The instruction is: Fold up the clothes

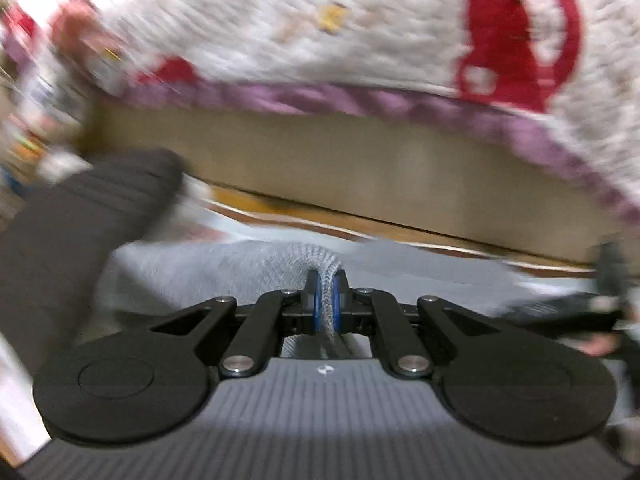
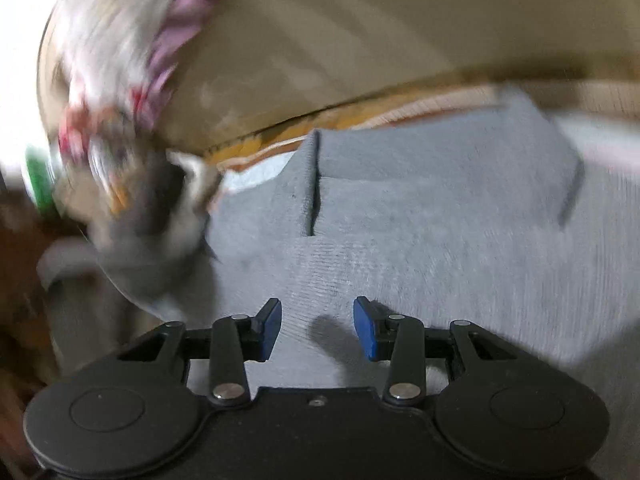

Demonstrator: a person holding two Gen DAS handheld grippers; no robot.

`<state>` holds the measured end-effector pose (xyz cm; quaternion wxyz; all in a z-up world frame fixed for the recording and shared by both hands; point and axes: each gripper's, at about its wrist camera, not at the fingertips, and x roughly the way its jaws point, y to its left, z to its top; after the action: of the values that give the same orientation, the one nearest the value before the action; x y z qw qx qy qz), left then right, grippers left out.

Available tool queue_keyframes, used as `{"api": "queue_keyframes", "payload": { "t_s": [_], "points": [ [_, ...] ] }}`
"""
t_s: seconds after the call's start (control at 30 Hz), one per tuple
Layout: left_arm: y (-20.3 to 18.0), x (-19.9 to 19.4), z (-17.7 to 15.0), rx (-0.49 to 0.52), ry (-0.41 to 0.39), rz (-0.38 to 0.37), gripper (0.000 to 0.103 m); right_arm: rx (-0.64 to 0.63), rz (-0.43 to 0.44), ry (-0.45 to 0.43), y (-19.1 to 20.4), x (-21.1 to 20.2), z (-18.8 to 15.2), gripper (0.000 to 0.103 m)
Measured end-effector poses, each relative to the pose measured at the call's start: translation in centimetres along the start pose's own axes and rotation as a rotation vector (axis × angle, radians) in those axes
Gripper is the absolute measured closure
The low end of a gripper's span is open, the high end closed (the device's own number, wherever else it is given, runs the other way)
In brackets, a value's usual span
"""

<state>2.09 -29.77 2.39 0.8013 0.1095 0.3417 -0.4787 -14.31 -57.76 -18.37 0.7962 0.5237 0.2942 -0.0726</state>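
A grey knit garment point(image 2: 440, 220) lies spread flat, with a folded panel and seams toward its far edge. My left gripper point(image 1: 327, 300) is shut on a bunched ridge of this grey knit point(image 1: 240, 268), and the fabric shows squeezed between the blue pads point(image 1: 318, 304). My right gripper point(image 2: 317, 324) hovers just above the garment's near part. It stands open with only flat cloth beneath its blue pads point(image 2: 366, 330). Both views are smeared by motion.
A white blanket with red shapes and a purple hem point(image 1: 320, 32) hangs over a beige side panel point(image 1: 360, 168) behind the garment. An orange strip point(image 1: 320, 220) runs along the garment's far edge. A dark ribbed shape point(image 1: 80, 220) fills the left. A blurred dark mass point(image 2: 152, 200) sits left of the garment.
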Motion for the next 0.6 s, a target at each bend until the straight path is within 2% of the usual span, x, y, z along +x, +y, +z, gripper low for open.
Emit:
{"api": "queue_keyframes", "payload": {
  "t_s": [0.13, 0.2, 0.23, 0.33, 0.47, 0.6],
  "points": [
    [-2.6, 2.9, -0.8, -0.177, 0.174, -0.272, 0.097, 0.318, 0.190, 0.080, -4.8, 0.2, 0.6, 0.054],
    [-3.7, 4.6, -1.8, -0.217, 0.268, -0.326, 0.095, 0.376, 0.228, 0.092, -5.8, 0.1, 0.5, 0.051],
    [-4.1, 5.2, -2.3, -0.196, 0.293, -0.322, 0.095, 0.386, 0.236, 0.095, -5.9, 0.1, 0.4, 0.050],
    [-5.0, 5.9, -3.5, -0.081, 0.308, -0.243, 0.095, 0.366, 0.236, 0.116, -5.6, 0.1, 0.3, 0.047],
    [-4.1, 5.6, -3.3, 0.029, 0.255, -0.110, 0.088, 0.312, 0.219, 0.167, -5.1, 0.3, 0.4, 0.045],
    [-2.0, 5.7, -3.5, 0.072, 0.275, 0.061, 0.086, 0.205, 0.121, 0.174, -4.2, -0.4, 0.7, 0.044]
  ]
}}
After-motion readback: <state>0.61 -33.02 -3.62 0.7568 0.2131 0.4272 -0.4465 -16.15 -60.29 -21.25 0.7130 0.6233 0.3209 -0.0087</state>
